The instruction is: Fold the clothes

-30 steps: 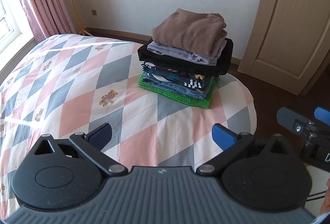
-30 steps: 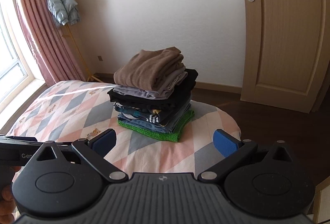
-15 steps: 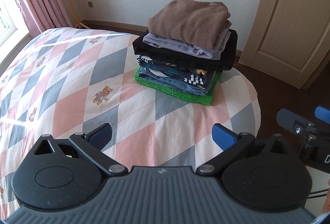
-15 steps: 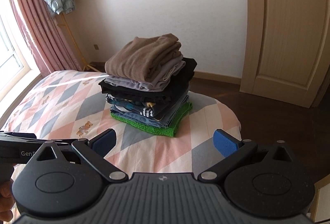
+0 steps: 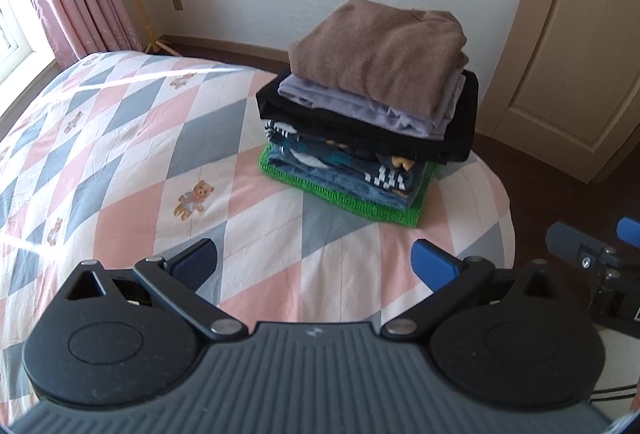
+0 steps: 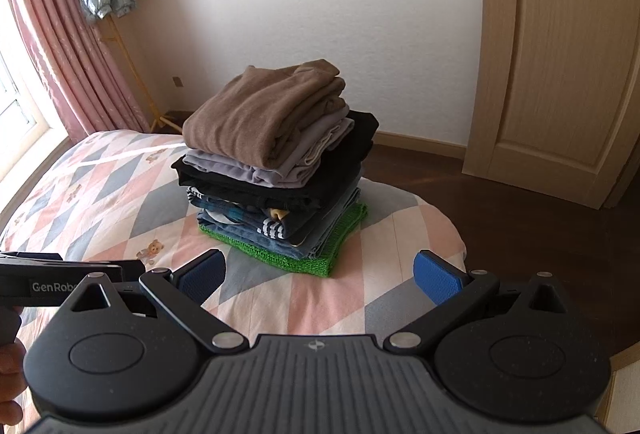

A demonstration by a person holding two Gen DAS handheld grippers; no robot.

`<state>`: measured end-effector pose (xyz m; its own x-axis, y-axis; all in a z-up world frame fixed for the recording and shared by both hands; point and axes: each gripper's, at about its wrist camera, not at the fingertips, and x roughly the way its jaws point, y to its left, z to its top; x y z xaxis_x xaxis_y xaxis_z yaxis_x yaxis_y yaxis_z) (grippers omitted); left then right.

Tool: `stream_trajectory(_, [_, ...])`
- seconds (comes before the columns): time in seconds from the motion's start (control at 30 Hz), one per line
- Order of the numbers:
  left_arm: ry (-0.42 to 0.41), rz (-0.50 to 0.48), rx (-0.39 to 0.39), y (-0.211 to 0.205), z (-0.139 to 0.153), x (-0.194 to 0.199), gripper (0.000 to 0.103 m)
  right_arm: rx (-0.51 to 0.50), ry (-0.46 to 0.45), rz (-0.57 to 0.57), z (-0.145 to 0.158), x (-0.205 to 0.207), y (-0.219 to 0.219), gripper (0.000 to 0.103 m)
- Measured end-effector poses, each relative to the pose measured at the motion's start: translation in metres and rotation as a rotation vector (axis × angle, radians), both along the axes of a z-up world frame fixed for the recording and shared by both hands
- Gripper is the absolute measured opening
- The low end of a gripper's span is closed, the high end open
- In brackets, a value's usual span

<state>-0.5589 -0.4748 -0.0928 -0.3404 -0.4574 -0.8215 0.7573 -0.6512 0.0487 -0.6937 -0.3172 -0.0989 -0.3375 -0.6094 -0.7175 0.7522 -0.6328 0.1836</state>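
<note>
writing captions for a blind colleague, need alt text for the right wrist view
A neat stack of folded clothes, brown sweater on top and green knit at the bottom, sits on a bed with a diamond-patterned cover. The open right gripper points at it, empty; a closed wooden door stands behind.

Both views draw closer to the stack of folded clothes [image 5: 368, 114] at the bed's [image 5: 120, 162] far right corner; it looms larger now than a second ago.
</note>
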Motion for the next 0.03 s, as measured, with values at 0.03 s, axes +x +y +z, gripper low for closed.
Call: stream_trajectory(0.03, [0.006,-0.002,-0.001,-0.0016,0.0001,-0.0006,0.102,0.000,0.001,0.001,-0.0002,-0.0010,-0.0014,0.103])
